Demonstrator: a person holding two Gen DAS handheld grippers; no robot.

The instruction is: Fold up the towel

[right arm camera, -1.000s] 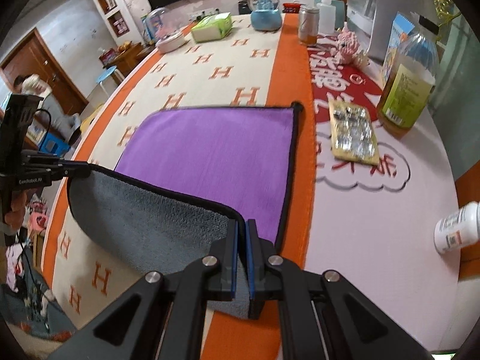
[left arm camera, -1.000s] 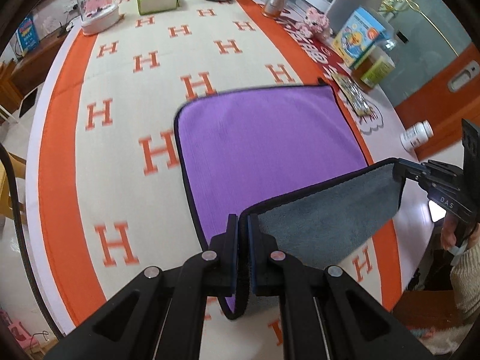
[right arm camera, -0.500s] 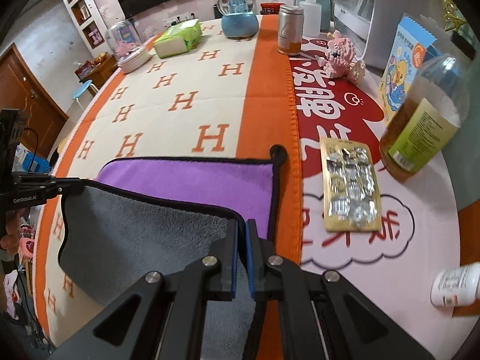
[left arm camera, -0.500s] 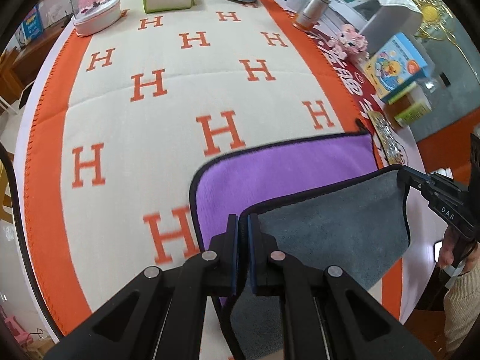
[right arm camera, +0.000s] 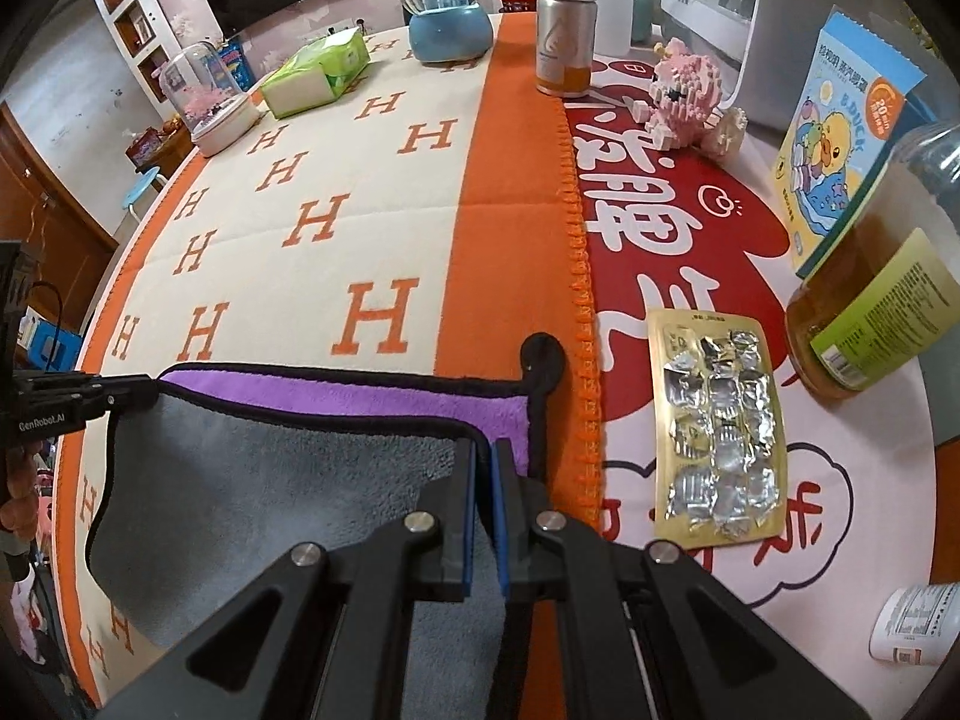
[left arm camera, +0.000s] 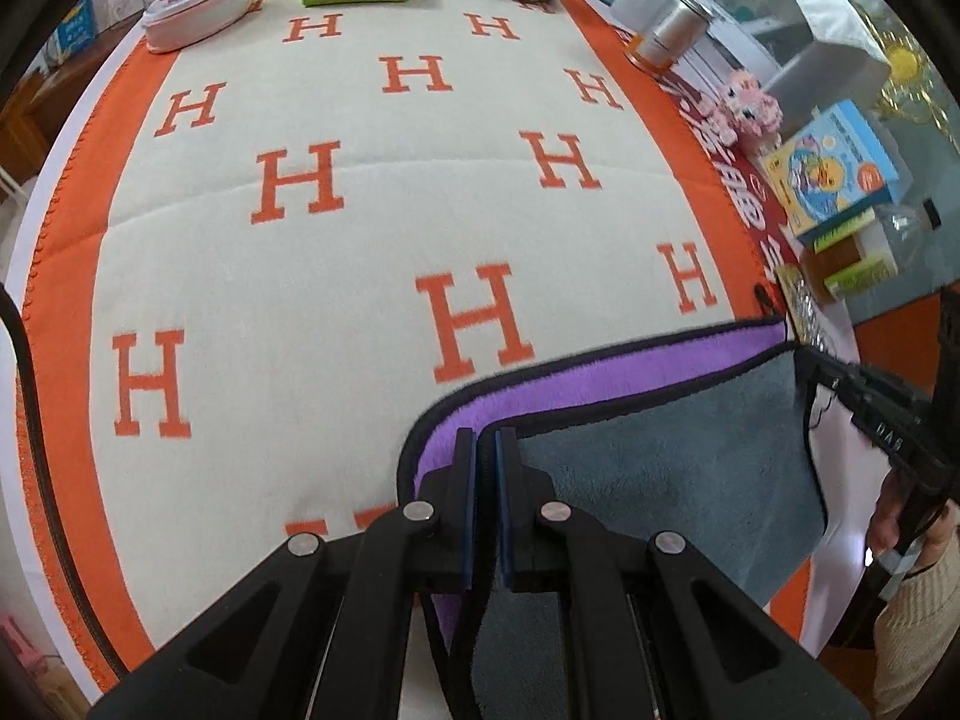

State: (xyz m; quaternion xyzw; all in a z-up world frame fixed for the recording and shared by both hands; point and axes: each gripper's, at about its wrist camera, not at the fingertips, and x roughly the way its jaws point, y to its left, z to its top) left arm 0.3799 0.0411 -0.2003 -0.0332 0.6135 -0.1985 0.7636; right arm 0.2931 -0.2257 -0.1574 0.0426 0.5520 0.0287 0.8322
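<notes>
Left hand-held gripper (left arm camera: 486,450), right hand-held gripper (right arm camera: 485,456): each clamps purple-and-grey microfibre towel (left arm camera: 660,468) corner | risk: uneven release skews fold

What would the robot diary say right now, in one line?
step: folding towel | left gripper: shut on corner | right gripper: shut on corner | purple strip uncovered

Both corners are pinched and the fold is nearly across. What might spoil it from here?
1. The grey flap's edge sits short of the purple far edge; releasing now leaves an uneven fold.
2. The flap sags between the left tongs and right tongs, so it may wrinkle.
3. The blister pack lies near the right tongs.
</notes>
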